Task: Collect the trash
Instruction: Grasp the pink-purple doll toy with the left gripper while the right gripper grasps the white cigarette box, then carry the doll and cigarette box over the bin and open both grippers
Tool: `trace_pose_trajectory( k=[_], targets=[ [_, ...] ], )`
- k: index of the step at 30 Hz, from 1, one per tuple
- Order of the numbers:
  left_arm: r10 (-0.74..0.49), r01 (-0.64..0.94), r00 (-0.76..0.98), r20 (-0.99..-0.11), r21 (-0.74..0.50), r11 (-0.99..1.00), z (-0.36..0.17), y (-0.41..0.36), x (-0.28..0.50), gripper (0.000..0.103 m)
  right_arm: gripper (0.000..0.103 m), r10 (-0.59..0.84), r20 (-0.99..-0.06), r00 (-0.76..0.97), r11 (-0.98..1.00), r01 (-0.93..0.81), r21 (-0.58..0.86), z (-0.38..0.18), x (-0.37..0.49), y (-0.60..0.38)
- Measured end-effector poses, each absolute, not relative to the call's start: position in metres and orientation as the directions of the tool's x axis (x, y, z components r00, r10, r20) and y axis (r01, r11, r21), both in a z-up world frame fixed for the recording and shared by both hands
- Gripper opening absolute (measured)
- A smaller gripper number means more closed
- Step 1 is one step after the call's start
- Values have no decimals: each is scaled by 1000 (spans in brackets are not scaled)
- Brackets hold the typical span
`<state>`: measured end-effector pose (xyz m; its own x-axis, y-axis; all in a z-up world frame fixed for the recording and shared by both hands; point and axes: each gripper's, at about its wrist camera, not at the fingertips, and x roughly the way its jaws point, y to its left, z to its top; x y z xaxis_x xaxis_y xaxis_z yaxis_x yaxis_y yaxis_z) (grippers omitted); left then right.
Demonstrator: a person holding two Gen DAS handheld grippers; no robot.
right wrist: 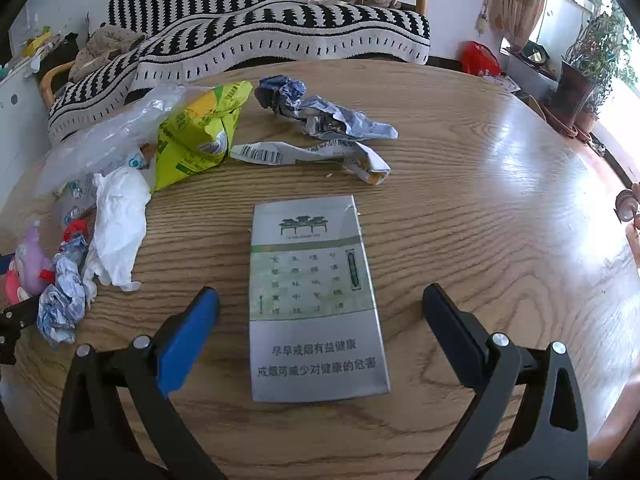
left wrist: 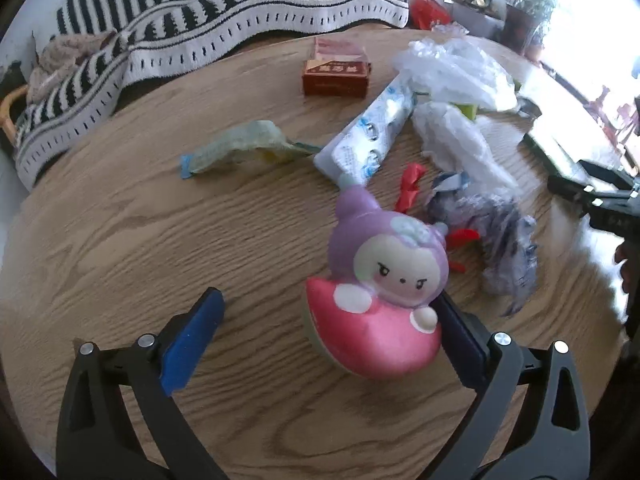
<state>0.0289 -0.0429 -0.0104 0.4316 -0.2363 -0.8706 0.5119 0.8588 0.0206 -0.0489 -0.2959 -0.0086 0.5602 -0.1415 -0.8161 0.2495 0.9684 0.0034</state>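
Trash lies on a round wooden table. My left gripper is open; a pink and purple toy figure sits between its jaws, against the right one. Beyond it lie a pale wrapper, a white-blue packet, a red box, clear plastic and crumpled paper. My right gripper is open, its jaws either side of a flat grey cigarette pack. A green bag, white tissue and crumpled papers lie further off.
A sofa with a black-and-white striped blanket stands behind the table. A red bag and potted plants are at the far right by the window. The right gripper shows at the left wrist view's right edge.
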Motion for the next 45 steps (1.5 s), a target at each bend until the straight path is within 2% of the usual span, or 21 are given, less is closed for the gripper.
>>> trace_pose_trajectory(
  k=[8,9,10,11,12,14,16,22,31,35,40,45],
  targets=[
    [-233,482,450,-862,15,876,-9,-25,32,97,97,-141,-818,558,968,250,4,-8,-49,-296],
    [-237,485,450,-861,13,875,-8,-25,31,88,90,-137,-819,557,969,246,5,-7,-50,-295],
    [-248,490,460,-853,11,871,-5,-25,30,72,55,-137,-808,573,971,238,4,-4,-54,-293],
    [-243,479,483,-841,21,878,2,-24,30,48,55,-139,-798,586,972,235,3,0,-55,-292],
    [-242,446,501,-831,9,895,7,-19,29,47,55,-147,-799,583,968,250,5,1,-57,-294],
    [-325,395,498,-804,-123,910,19,-2,33,45,55,-99,-789,607,964,254,74,2,-61,-299],
    [-369,368,514,-774,-190,910,30,9,33,44,55,-114,-765,634,960,268,79,9,-65,-301],
    [-361,371,557,-748,-164,914,43,11,23,44,55,-135,-698,703,949,295,114,28,-77,-303],
    [-358,354,543,-760,-179,918,45,12,27,44,55,-100,-714,693,940,301,160,28,-73,-305],
    [-426,374,541,-725,-246,894,57,1,16,44,55,-92,-676,732,934,299,197,45,-80,-299],
    [-516,462,515,-684,-285,840,82,-41,-32,44,55,-79,-580,811,915,290,279,89,-135,-299],
    [-673,596,365,-643,-394,700,107,-110,-104,44,55,-145,-521,841,904,327,276,125,-228,-331]
  ],
)
